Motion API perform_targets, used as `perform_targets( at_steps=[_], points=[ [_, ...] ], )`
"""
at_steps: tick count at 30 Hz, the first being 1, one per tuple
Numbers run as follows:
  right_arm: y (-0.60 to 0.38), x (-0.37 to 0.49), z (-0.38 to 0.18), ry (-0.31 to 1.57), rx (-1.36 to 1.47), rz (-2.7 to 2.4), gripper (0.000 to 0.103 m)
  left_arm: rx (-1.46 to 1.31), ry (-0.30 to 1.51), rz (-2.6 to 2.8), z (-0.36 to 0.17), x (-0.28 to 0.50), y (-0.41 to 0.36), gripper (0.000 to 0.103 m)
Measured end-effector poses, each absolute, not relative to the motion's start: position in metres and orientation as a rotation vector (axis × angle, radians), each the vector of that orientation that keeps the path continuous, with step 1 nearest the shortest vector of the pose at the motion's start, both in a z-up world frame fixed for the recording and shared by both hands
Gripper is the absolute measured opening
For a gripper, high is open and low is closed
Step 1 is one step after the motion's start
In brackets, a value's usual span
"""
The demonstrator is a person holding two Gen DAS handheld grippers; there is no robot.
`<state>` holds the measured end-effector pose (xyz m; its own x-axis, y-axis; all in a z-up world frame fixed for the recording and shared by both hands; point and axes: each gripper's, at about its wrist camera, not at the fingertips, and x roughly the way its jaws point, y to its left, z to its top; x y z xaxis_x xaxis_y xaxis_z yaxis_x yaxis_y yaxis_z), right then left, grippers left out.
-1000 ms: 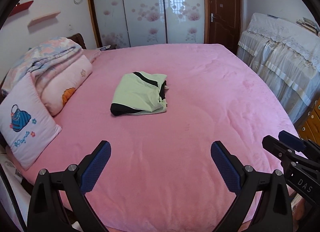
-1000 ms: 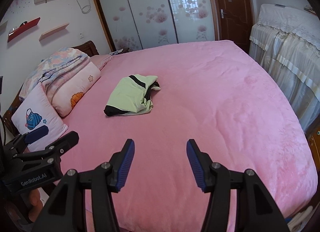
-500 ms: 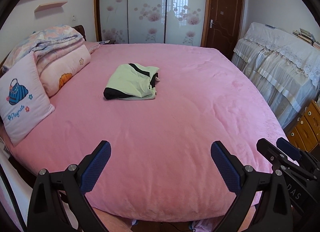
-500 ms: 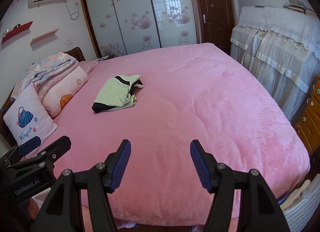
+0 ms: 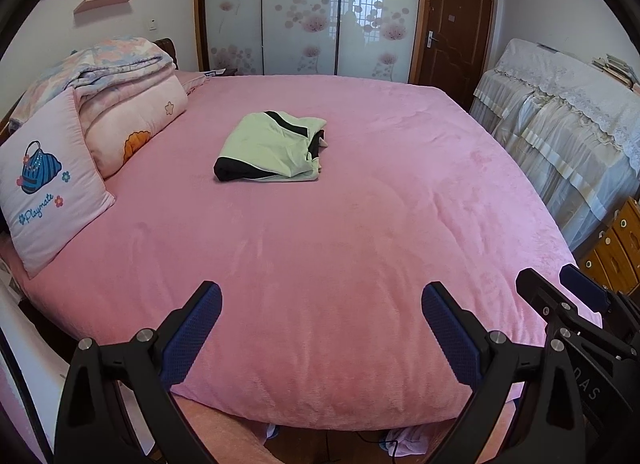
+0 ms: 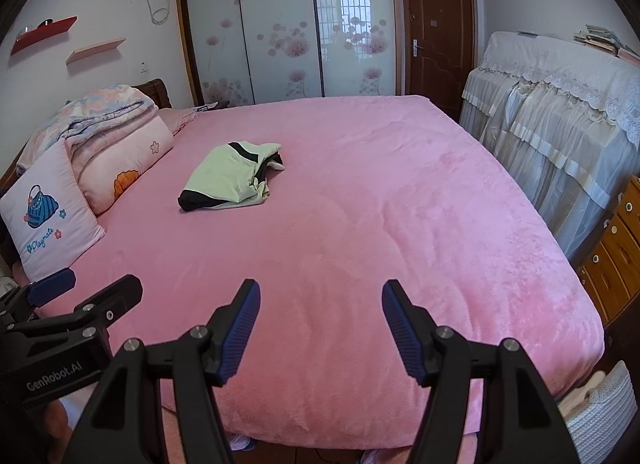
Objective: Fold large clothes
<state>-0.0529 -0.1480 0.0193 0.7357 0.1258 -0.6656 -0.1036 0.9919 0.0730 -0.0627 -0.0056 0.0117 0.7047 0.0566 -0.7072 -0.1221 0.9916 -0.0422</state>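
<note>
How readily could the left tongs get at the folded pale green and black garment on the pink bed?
Probably yes, though not from here. The left tongs stand open and empty at the bed's near edge; the pale green and black garment lies far up it, with only bare blanket between.

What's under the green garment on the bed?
The green garment lies folded on the pink bedspread, with black panels showing at its near-left corner and right edge. Nothing else shows beneath it; whatever its folds cover is hidden. Neither gripper touches it.
</note>
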Motion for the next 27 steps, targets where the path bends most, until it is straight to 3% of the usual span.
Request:
perform_targets(
  at_steps=[21,27],
  points=[
    [-0.134,-0.056,0.019,0.725,-0.004,0.148,0.064,-0.068,0.792,0.126,0.003,-0.06,0.0,0.1],
    [-0.136,-0.06,0.021,0.702,0.009,0.154,0.076,-0.069,0.802,0.131,0.001,-0.06,0.001,0.1]
  ],
)
